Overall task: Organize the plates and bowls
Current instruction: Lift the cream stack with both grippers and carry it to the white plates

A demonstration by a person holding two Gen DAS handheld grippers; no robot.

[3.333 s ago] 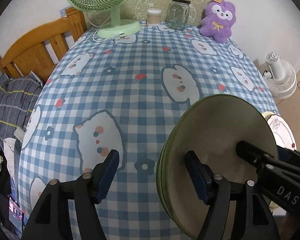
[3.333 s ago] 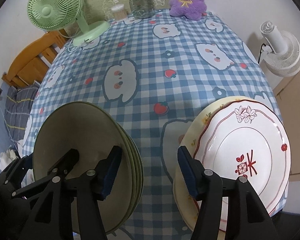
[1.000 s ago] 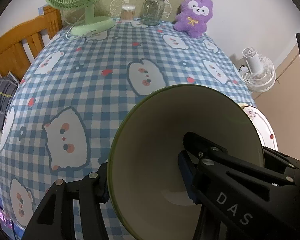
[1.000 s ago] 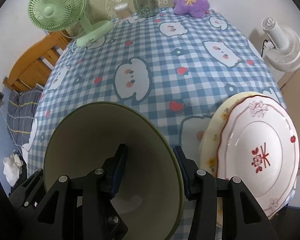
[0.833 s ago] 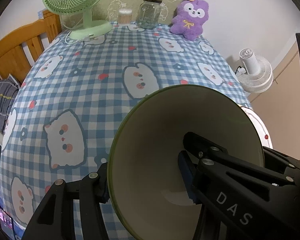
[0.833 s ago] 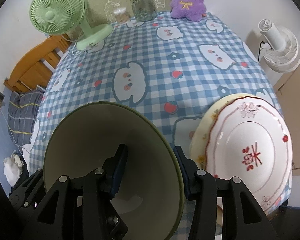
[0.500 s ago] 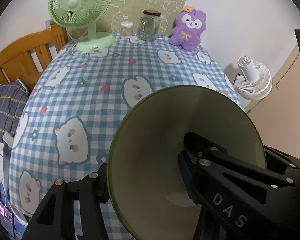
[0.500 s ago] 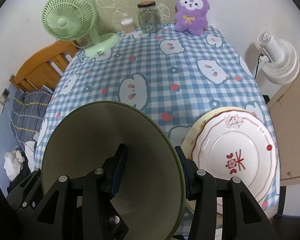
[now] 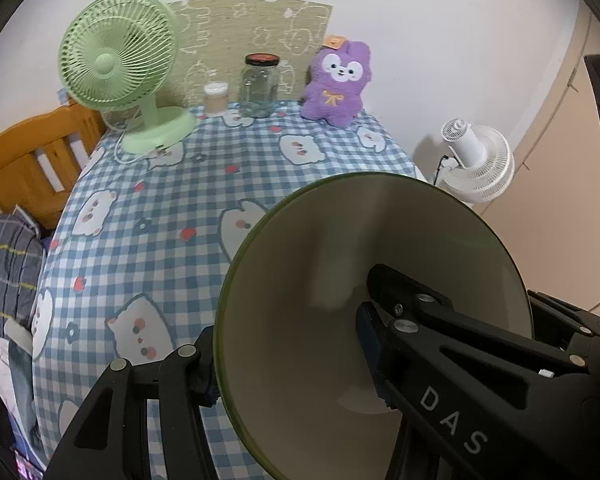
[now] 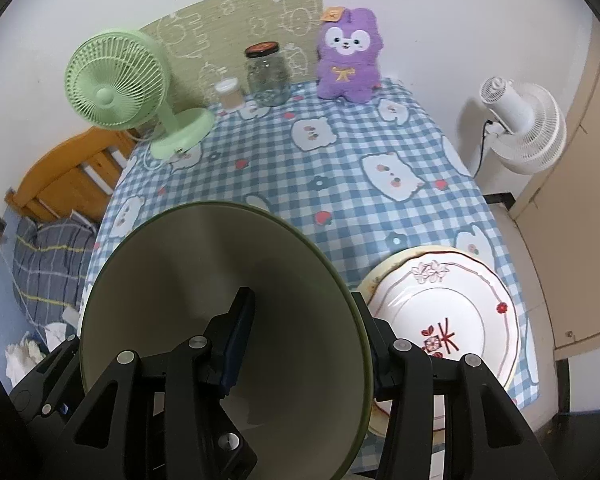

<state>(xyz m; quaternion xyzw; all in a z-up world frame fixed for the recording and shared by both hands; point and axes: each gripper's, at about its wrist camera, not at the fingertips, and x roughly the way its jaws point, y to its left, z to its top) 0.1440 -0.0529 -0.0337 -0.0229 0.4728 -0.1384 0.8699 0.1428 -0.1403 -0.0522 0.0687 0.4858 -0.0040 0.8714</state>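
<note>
A green-rimmed cream bowl (image 9: 340,280) fills the lower right of the left wrist view and also shows in the right wrist view (image 10: 188,280), held well above the table. My left gripper (image 9: 288,360) is shut on its left wall, one finger inside and one outside. My right gripper (image 10: 304,336) is shut on its right wall the same way. A white plate with a red pattern (image 10: 448,320) lies on a cream plate at the table's near right corner. The rest of the green bowl stack is hidden under the held bowl.
The table has a blue checked cloth (image 9: 172,208). At its far edge stand a green fan (image 9: 120,72), a small cup (image 9: 216,98), a glass jar (image 9: 260,86) and a purple plush toy (image 9: 338,84). A white floor fan (image 10: 520,124) stands right; a wooden bed frame (image 9: 24,168) left.
Both grippers closed on the top green bowl and have lifted it; the table and plates look farther below than a second ago.
</note>
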